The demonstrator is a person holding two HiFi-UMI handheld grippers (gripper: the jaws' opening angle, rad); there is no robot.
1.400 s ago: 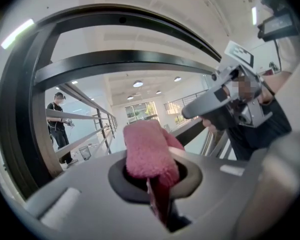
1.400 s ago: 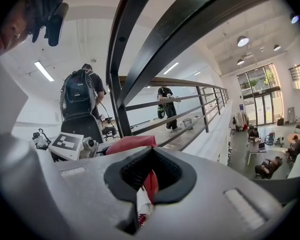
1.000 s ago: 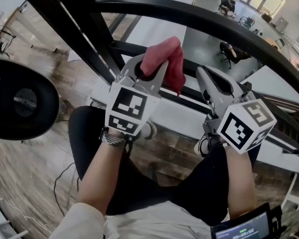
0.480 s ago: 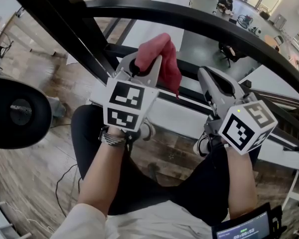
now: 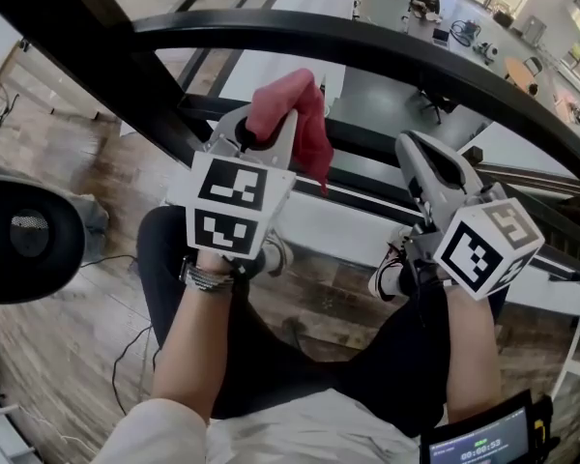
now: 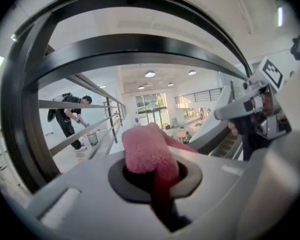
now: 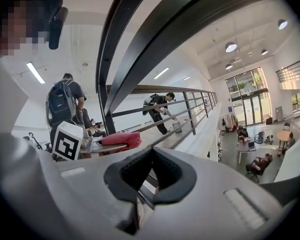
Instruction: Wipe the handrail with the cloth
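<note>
My right gripper [image 5: 430, 162] is pressed together on nothing, low beside my left gripper [image 5: 268, 133], which pinches the red cloth [image 5: 295, 114]. Over the last second I have lifted the cloth; it now sits just under the black handrail [image 5: 416, 54], so wiping looks about to begin.

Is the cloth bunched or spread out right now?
Bunched: the cloth sits as a pink wad clamped in the left gripper, a tail hanging beside it.

handrail [image 5: 367, 51]: cut off at right edge | cloth [image 5: 288, 114]: lower end hidden inside left gripper [image 5: 261, 133] | screen [image 5: 483, 443]: cropped
</note>
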